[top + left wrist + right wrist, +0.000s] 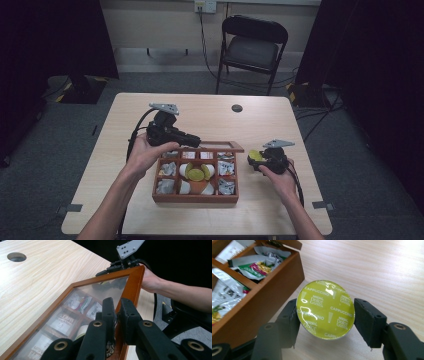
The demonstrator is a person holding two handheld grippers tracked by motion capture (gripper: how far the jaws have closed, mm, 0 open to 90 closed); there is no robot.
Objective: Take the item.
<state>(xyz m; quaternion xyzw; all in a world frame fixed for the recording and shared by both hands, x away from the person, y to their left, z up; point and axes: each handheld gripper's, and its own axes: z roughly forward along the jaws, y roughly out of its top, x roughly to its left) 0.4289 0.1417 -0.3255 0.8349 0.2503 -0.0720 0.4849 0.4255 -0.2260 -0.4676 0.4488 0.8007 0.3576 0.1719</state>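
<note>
Pod out of the box, lid held up

The left tool (116, 315) is clamped on the frame of the box's glazed lid (75, 300), keeping it raised; the right tool (325, 320) grips a green coffee pod (325, 308) by its rim, just beside the box (195, 196) and above the bench (150, 107). More pods and sachets lie in the box; this pod seems not yet set down. Pale wood bench, grey carpet, a folding chair (252, 47) behind, dark curtains.
</note>
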